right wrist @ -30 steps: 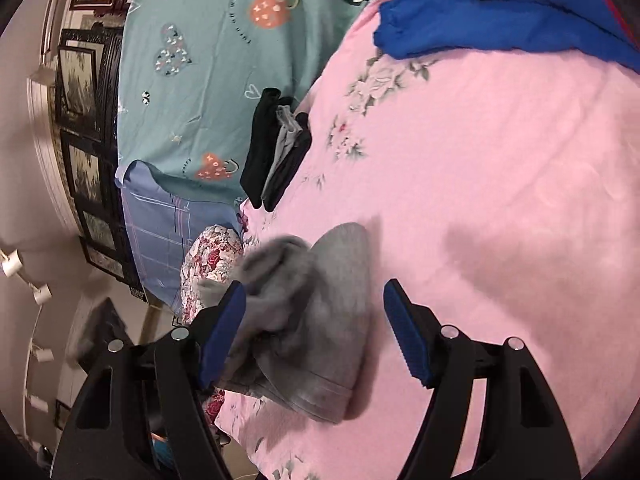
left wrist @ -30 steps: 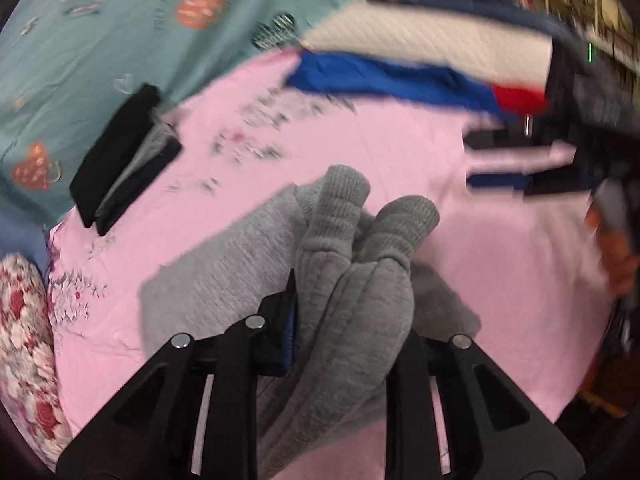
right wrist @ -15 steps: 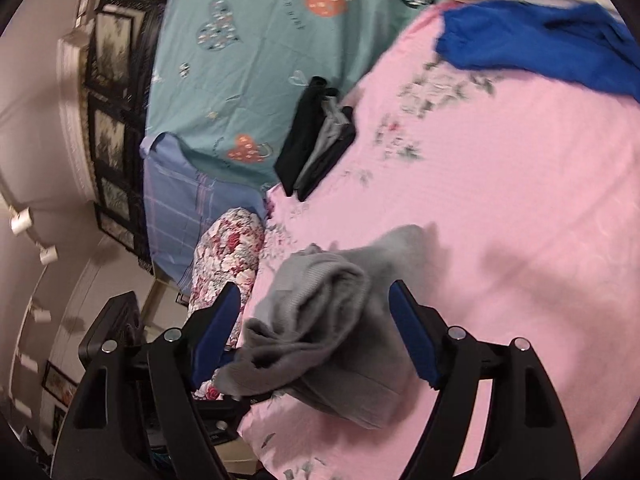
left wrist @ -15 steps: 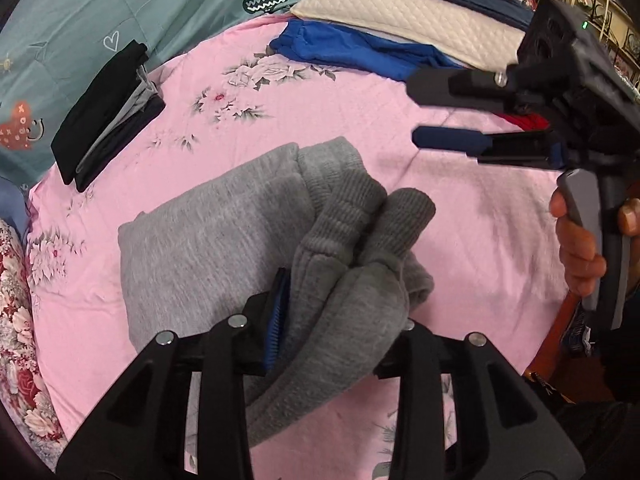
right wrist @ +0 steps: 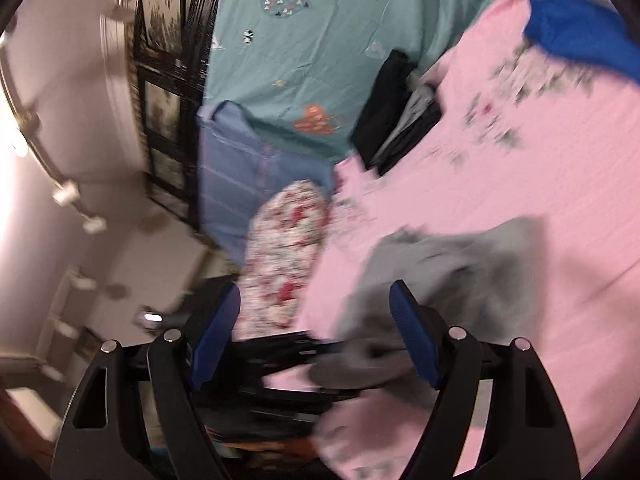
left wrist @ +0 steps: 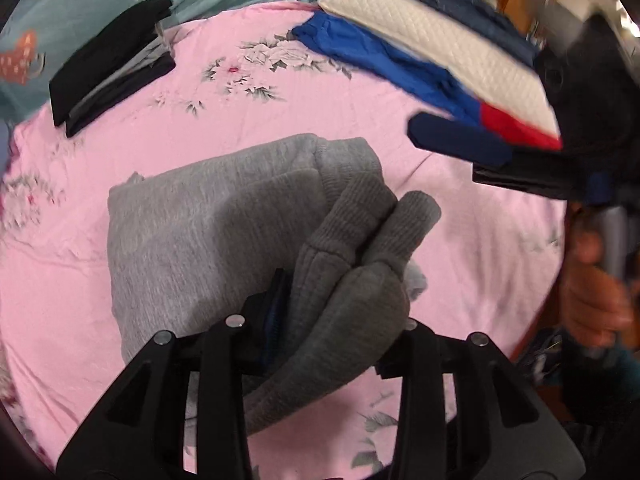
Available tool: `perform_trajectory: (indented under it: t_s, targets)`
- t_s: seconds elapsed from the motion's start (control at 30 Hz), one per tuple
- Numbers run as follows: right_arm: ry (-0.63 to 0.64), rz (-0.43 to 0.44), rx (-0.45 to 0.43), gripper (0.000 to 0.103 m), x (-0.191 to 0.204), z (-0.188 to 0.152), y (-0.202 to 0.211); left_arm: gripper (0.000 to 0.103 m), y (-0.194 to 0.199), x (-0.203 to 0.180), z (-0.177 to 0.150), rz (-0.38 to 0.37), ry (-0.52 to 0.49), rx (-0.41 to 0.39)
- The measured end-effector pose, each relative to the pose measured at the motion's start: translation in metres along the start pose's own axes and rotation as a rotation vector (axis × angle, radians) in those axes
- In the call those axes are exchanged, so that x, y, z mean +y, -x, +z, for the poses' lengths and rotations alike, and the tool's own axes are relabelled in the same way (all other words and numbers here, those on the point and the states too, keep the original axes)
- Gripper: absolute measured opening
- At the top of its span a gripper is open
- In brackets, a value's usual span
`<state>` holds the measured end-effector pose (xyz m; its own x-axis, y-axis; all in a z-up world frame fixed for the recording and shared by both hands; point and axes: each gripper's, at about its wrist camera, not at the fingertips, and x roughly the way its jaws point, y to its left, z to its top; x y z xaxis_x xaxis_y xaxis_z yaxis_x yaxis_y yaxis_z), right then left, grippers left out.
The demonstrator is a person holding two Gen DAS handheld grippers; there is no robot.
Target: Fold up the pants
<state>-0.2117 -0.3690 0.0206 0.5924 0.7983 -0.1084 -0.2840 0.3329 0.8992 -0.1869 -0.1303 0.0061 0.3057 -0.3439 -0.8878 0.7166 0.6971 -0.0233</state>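
Grey sweatpants (left wrist: 208,232) lie partly folded on the pink floral bedsheet (left wrist: 360,92). My left gripper (left wrist: 340,316) is shut on the two ribbed leg cuffs (left wrist: 376,228), which it holds bunched above the folded body of the pants. My right gripper (right wrist: 316,320) is open with nothing between its blue pads; it shows in the left wrist view at the right (left wrist: 516,156), held by a hand (left wrist: 592,300) above the bed. In the blurred right wrist view the grey pants (right wrist: 460,264) lie just beyond its fingers.
A folded black and grey stack (left wrist: 112,68) sits at the sheet's far left. Blue clothing (left wrist: 376,56), a red piece (left wrist: 516,128) and a white quilted pillow (left wrist: 436,36) lie at the back right. A teal heart-print blanket (right wrist: 320,40) and floral pillow (right wrist: 288,248) border the sheet.
My left gripper has carried the cuffs further over the folded pants. The right gripper has swung away to the left and upward, and its view is now blurred by motion.
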Motion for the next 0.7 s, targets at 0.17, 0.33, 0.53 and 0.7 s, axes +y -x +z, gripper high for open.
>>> perform_trajectory:
  t_s: [0.17, 0.33, 0.53, 0.7]
  targets:
    - [-0.189, 0.012, 0.076, 0.084, -0.023, -0.006, -0.018, 0.037, -0.004, -0.016, -0.008, 0.053, -0.116, 0.035]
    - [-0.204, -0.240, 0.124, 0.084, -0.066, -0.013, -0.042, 0.090, 0.015, 0.034, -0.021, -0.191, 0.094, 0.021]
    - [-0.113, -0.272, 0.142, 0.084, -0.049, -0.011, -0.032, 0.098, 0.059, 0.070, -0.039, -0.221, 0.229, -0.132]
    - [0.014, -0.455, 0.125, 0.084, -0.043, -0.007, -0.009, 0.098, 0.061, 0.096, -0.056, -0.094, 0.289, -0.156]
